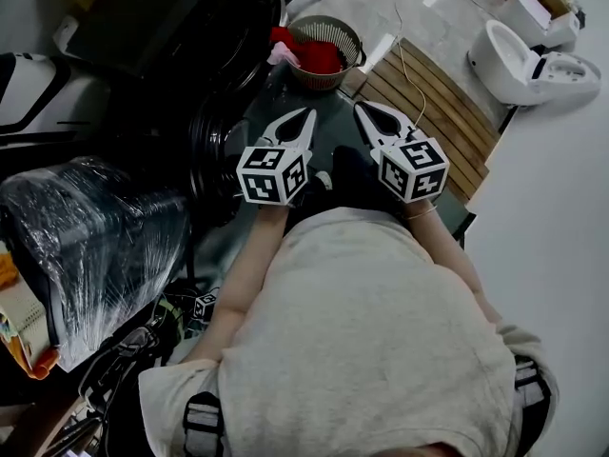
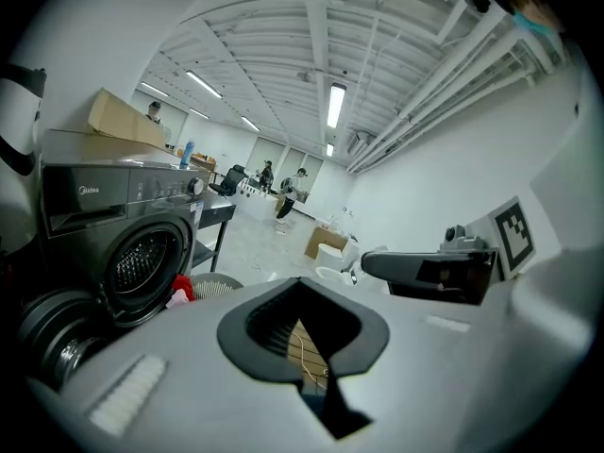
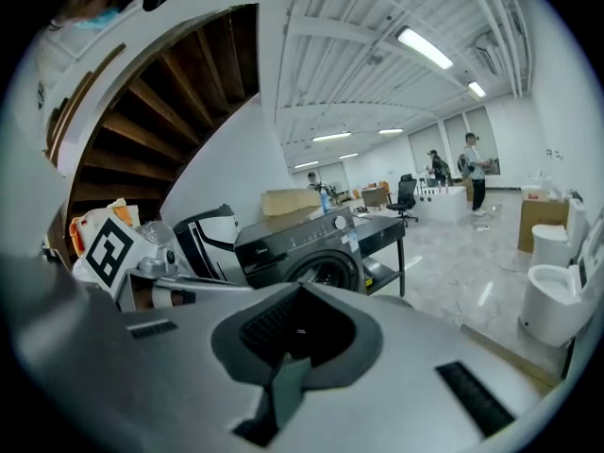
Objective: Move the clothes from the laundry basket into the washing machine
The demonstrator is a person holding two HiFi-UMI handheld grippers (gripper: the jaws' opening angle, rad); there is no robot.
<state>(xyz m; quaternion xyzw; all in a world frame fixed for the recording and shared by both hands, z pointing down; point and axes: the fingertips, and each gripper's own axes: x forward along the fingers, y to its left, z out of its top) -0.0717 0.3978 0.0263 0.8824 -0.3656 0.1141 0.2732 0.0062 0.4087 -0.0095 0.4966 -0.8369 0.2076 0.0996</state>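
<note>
Left gripper view, washing machine (image 2: pixel 127 239), Midea logo (image 2: pixel 87 192)

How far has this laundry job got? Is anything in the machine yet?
Nothing looks done: red clothes lie in the laundry basket, and the washing machine, door open, shows no laundry in its drum. In hand, nothing: the left gripper and right gripper are shut and empty, short of the basket. All the moving is left.

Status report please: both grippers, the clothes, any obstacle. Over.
Left gripper and right gripper both shut, empty, short of the laundry basket. Red clothes in basket, untouched. Washing machine open; no obstacle seen.
</note>
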